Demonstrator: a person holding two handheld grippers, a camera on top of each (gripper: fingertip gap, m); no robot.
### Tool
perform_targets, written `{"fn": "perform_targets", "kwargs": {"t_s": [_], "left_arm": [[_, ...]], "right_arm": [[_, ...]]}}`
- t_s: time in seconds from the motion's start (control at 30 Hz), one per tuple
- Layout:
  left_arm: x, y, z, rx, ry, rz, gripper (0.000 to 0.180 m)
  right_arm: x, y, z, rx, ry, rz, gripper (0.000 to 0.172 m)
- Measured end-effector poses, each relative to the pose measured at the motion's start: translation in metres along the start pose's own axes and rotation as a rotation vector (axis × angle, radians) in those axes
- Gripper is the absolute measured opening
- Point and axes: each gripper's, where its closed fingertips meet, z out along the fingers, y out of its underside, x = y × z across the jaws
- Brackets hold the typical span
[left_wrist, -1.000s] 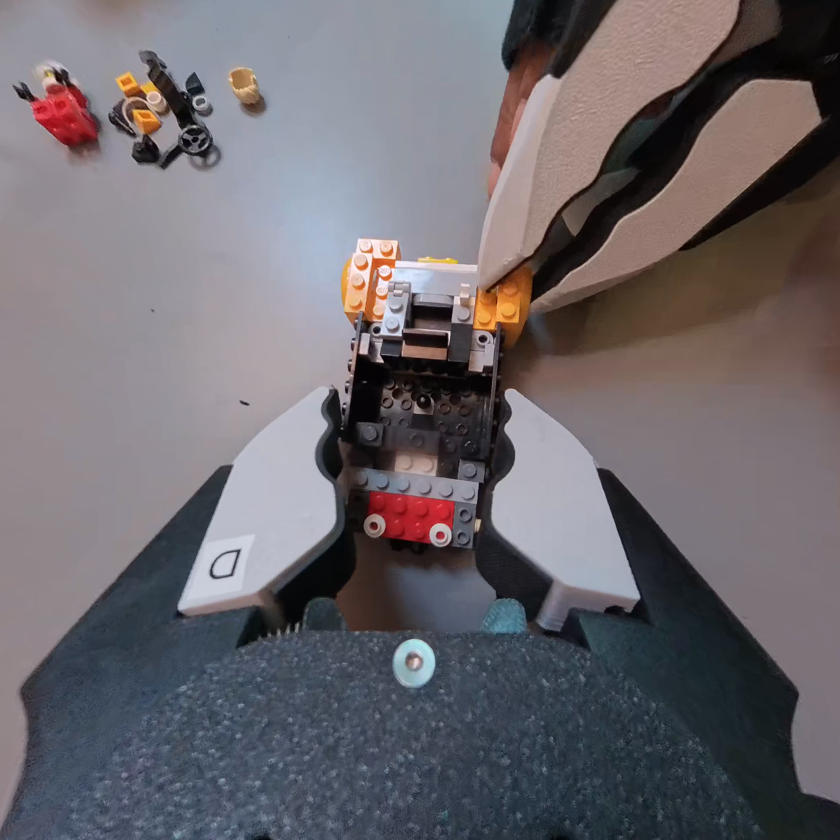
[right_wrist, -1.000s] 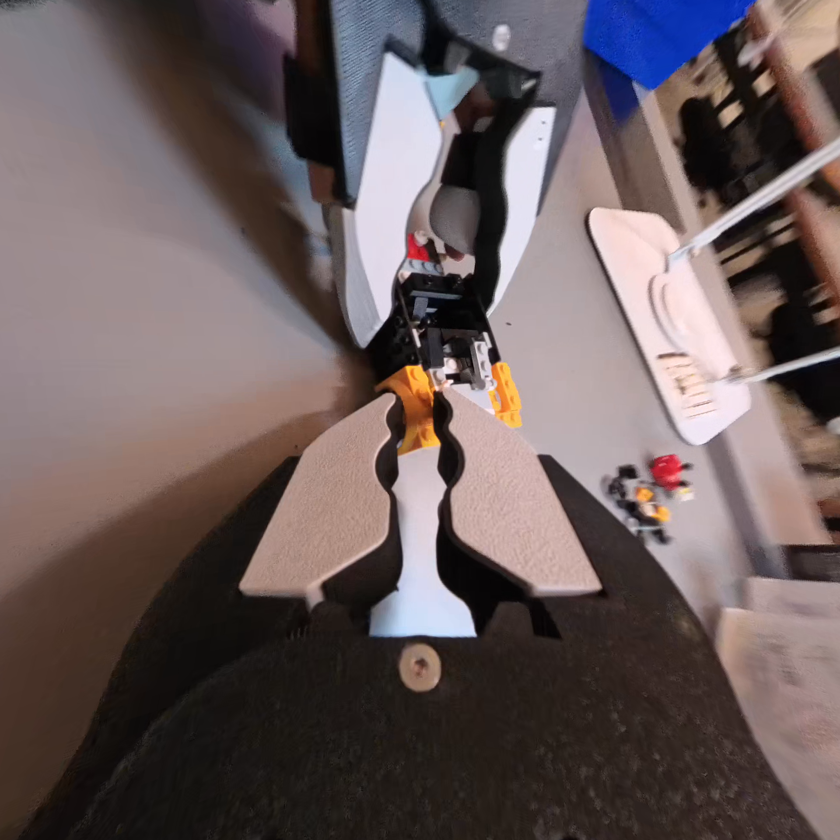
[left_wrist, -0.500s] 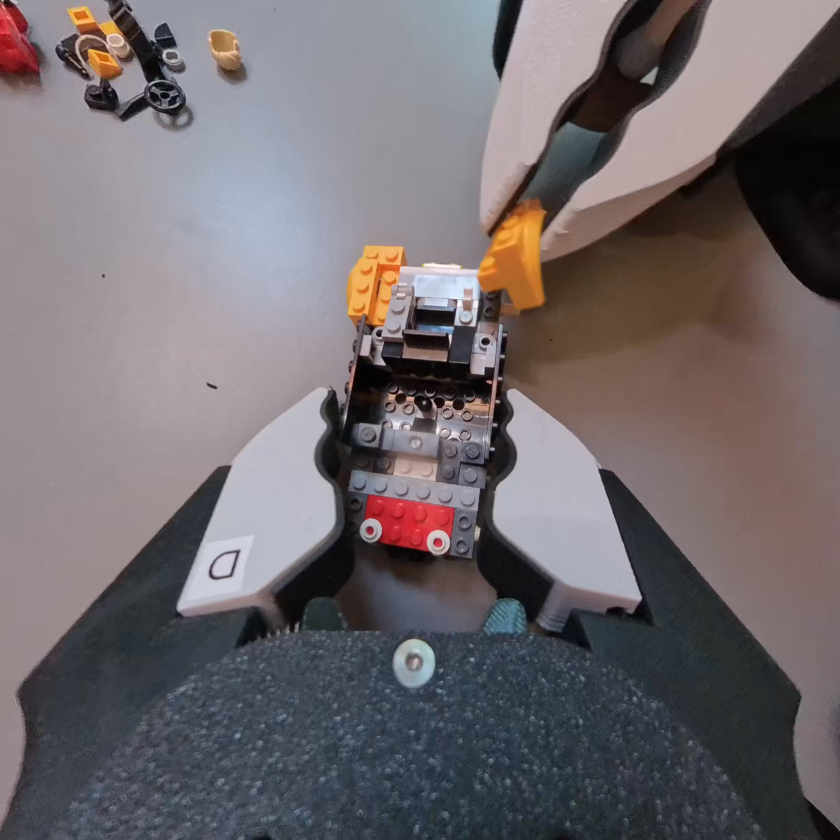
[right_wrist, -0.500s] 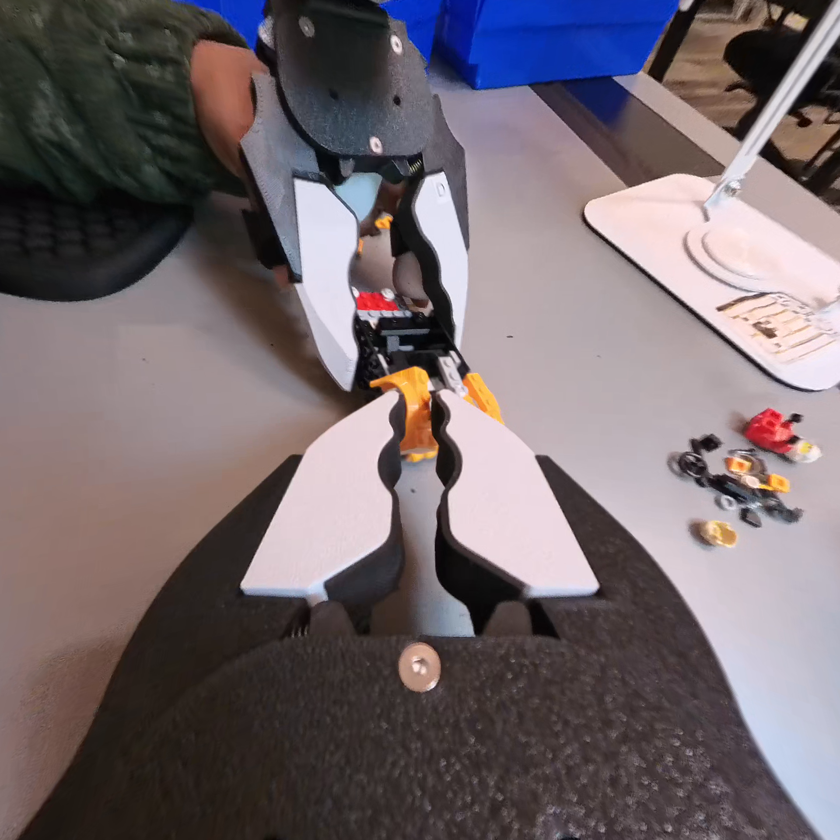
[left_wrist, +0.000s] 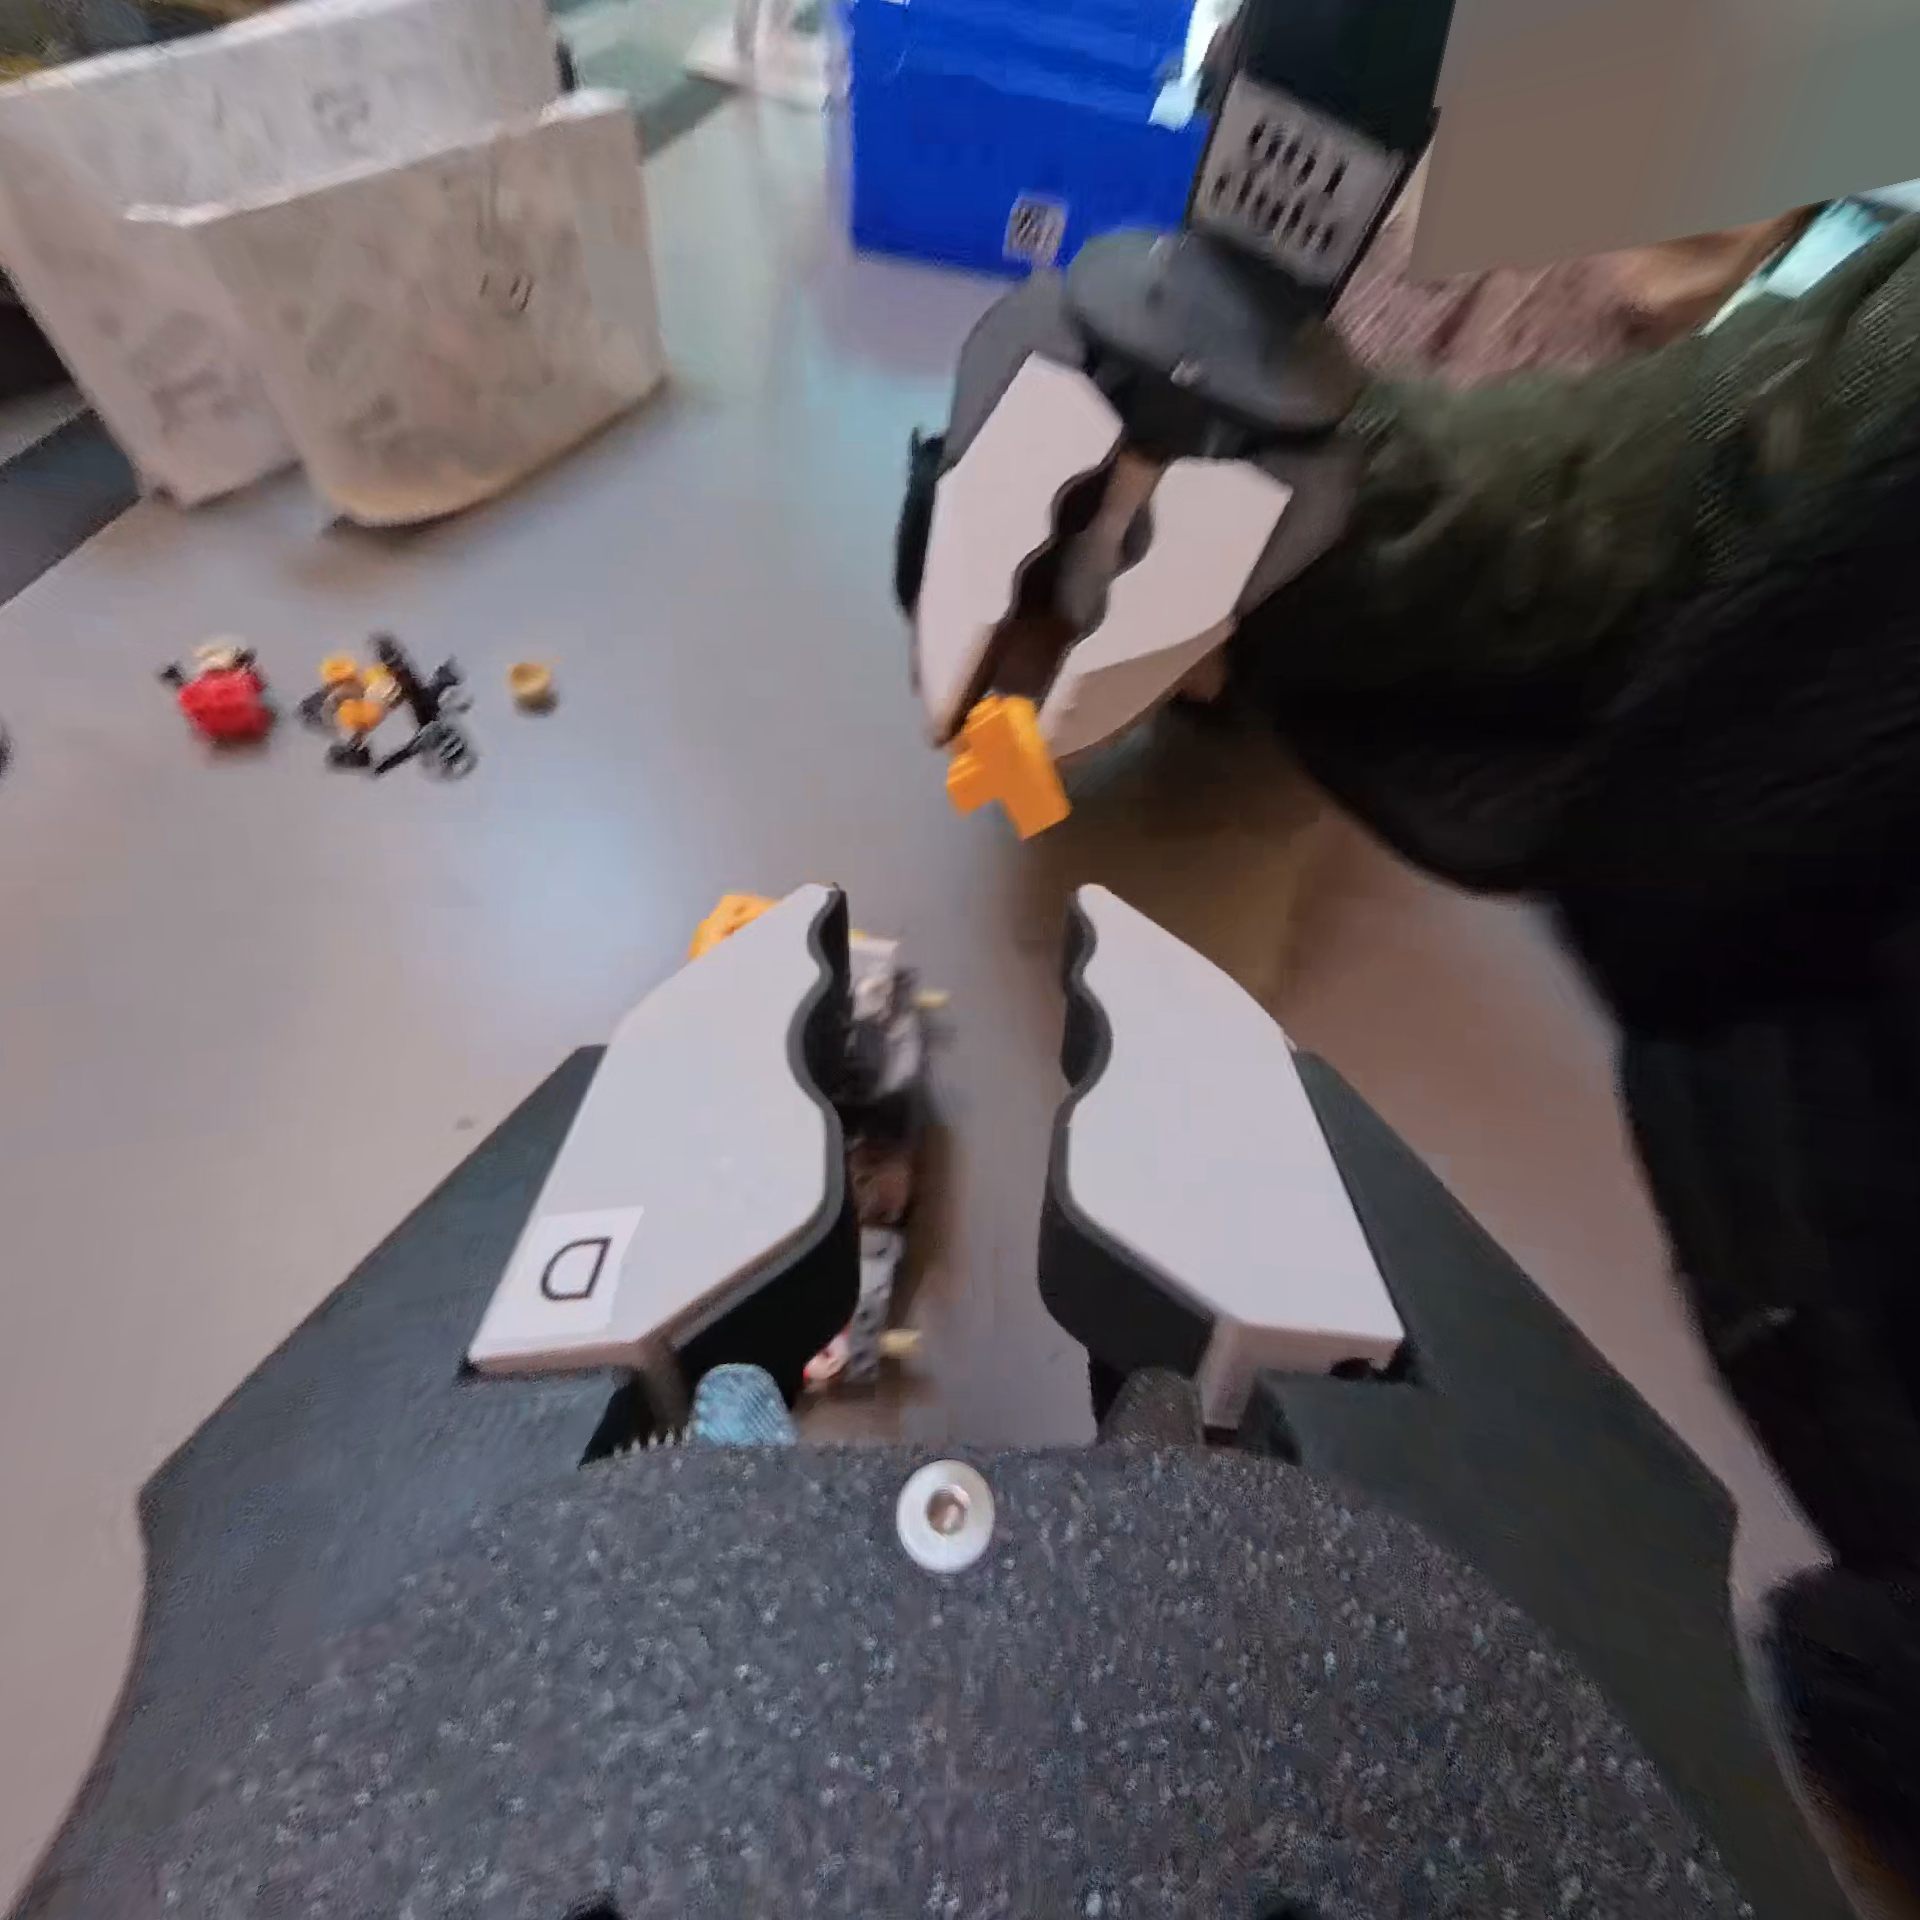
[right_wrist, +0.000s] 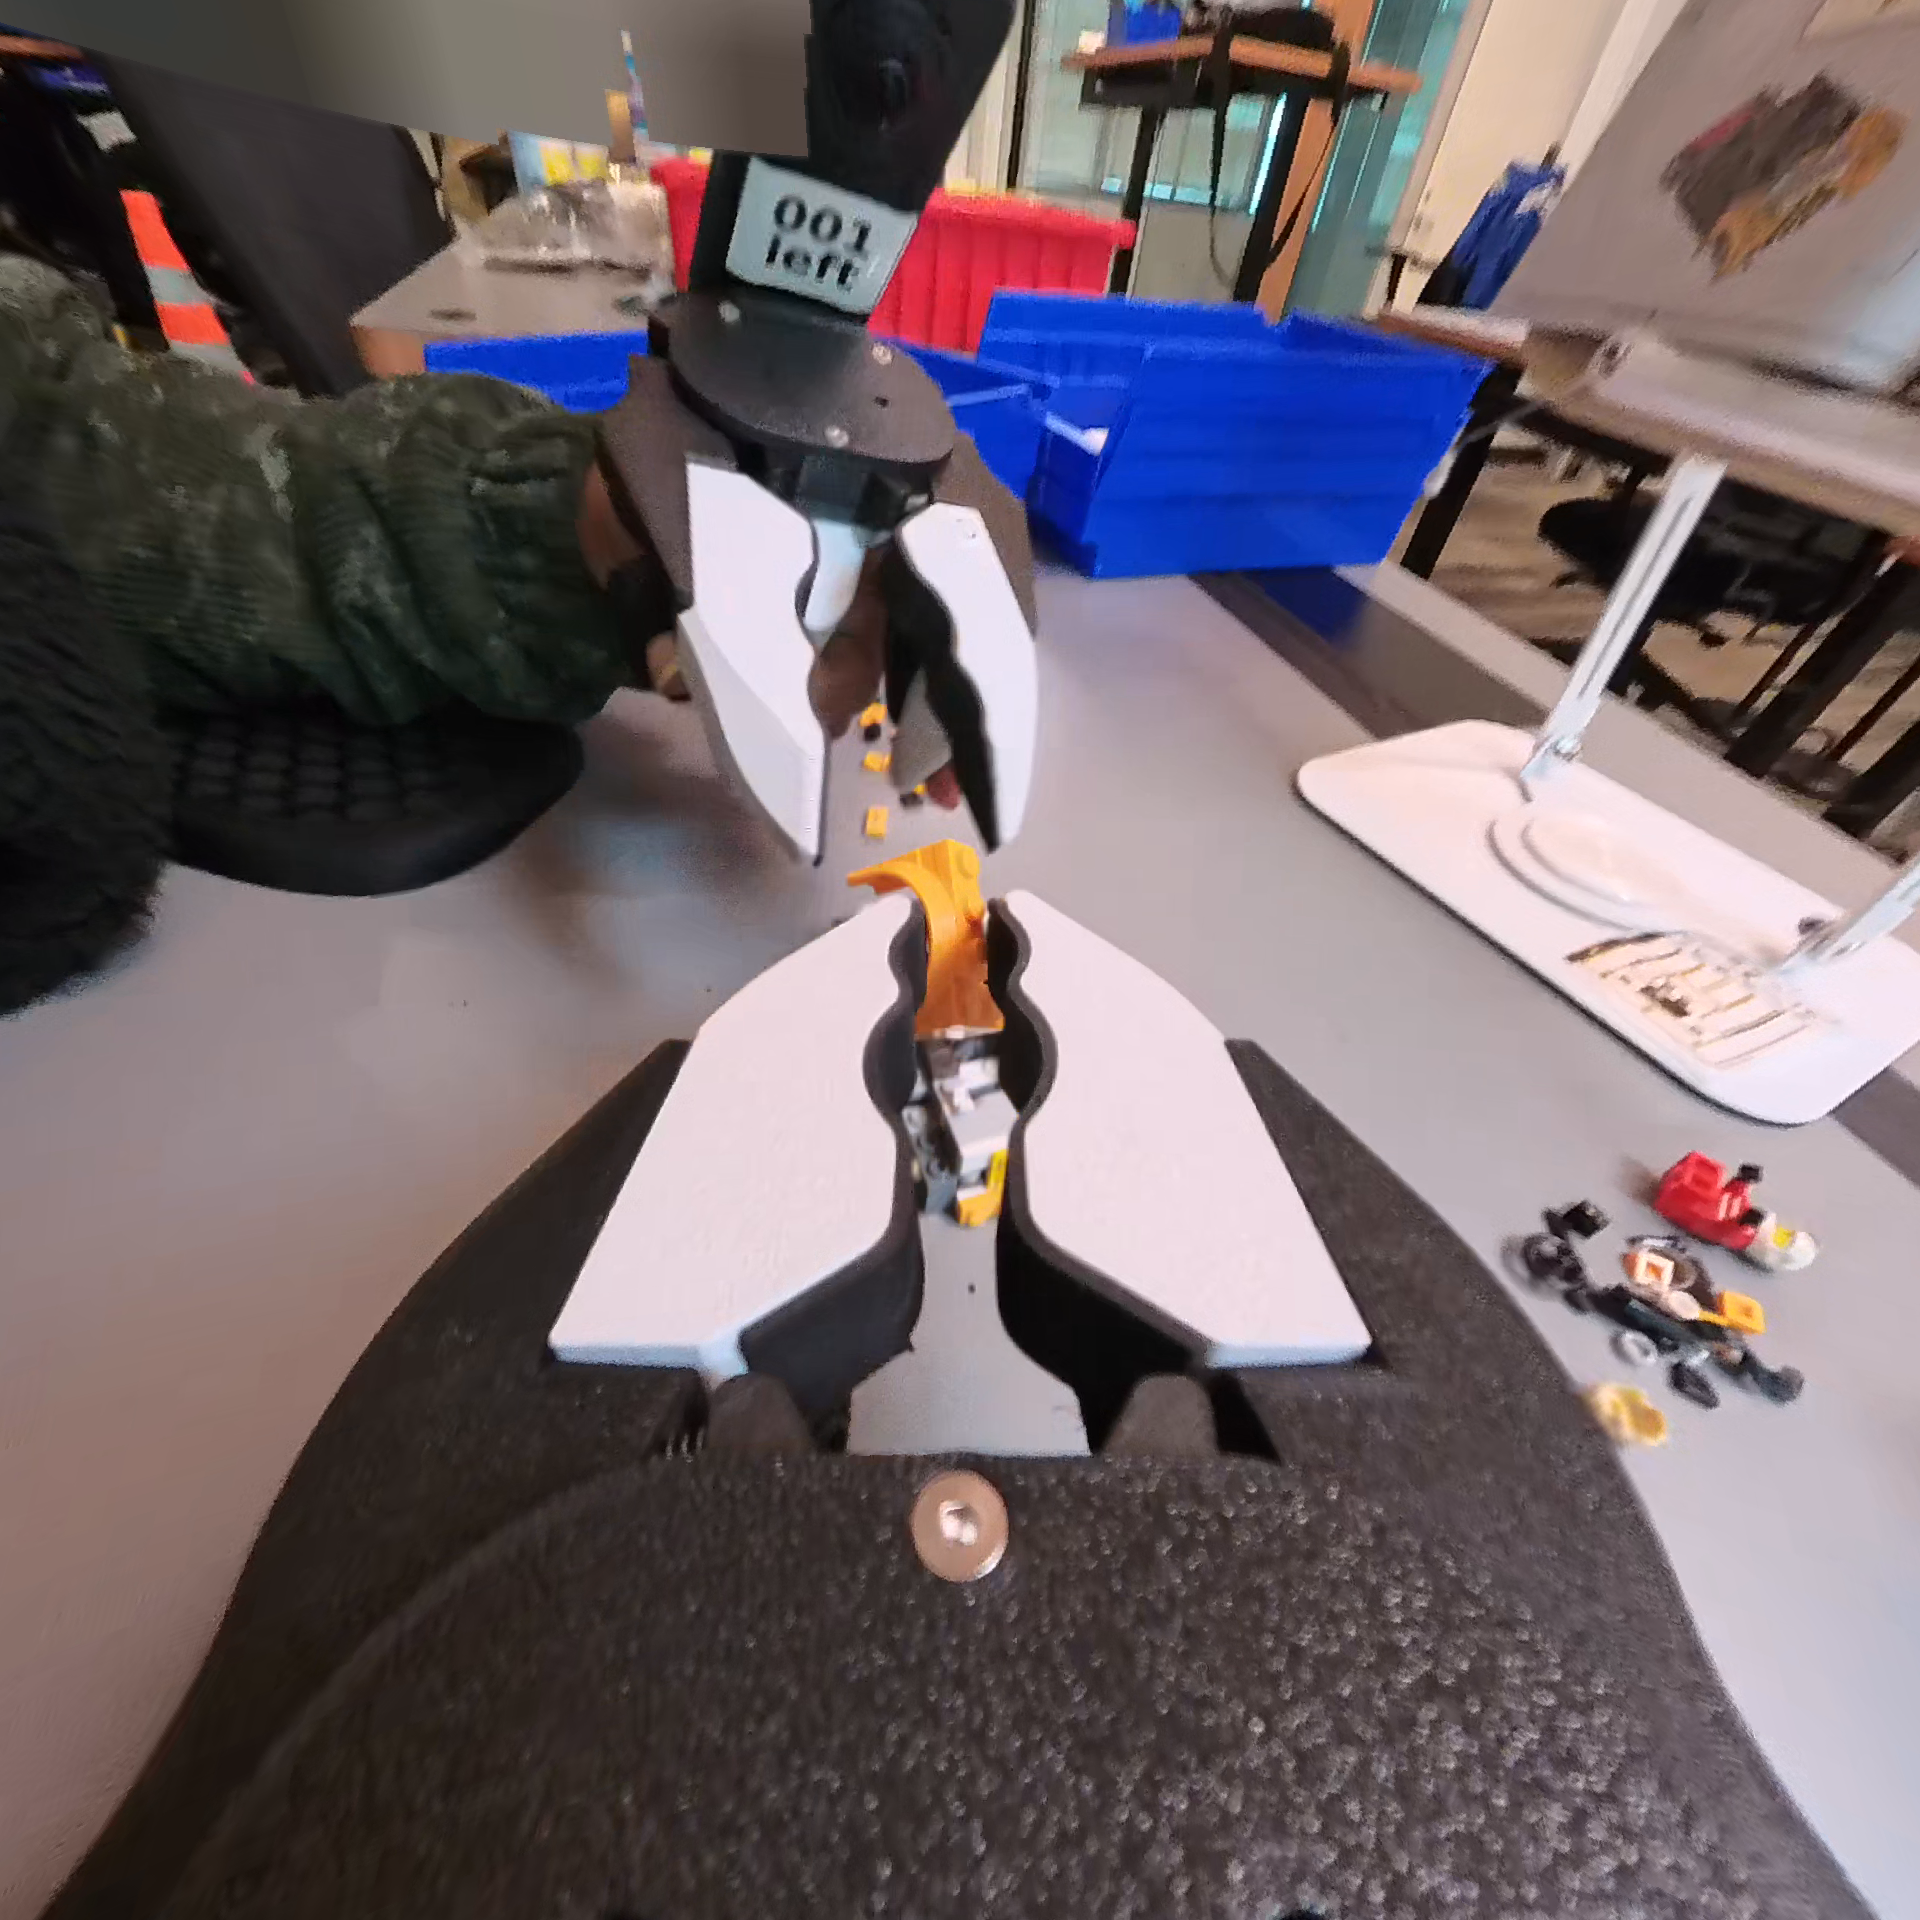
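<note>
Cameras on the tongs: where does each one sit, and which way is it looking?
Left wrist view: on the open left tongs, facing across the grey table at the right tongs gripping an orange piece; green sleeve shows.
Right wrist view: on the right tongs, facing the left tongs and blue bins.
Both show: orange piece, loose brick pile.

On the bench (right_wrist: 312, 1091), the brick model (right_wrist: 961, 1132) lies beneath the near right gripper (right_wrist: 951, 914), the left gripper (right_wrist: 904, 842) just beyond, loose pieces (right_wrist: 1662, 1299) to the right, lamp base (right_wrist: 1558, 883) farther right.
</note>
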Motion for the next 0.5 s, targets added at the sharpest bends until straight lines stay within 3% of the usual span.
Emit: {"fn": "perform_targets", "kwargs": {"t_s": [0.23, 0.37, 0.5], "left_arm": [[0.028, -0.039, 0.004, 0.181, 0.057, -0.094, 0.034], [0.037, -0.059, -0.006, 0.281, 0.062, -0.095, 0.009], [0.043, -0.065, -0.011, 0.289, 0.042, -0.039, 0.008]], "right_arm": [[-0.007, -0.043, -0.005, 0.138, 0.13, -0.137, 0.011], [-0.009, -0.062, -0.009, 0.201, 0.224, -0.21, 0.011], [-0.013, -0.069, -0.011, 0.225, 0.243, -0.248, 0.011]]}}
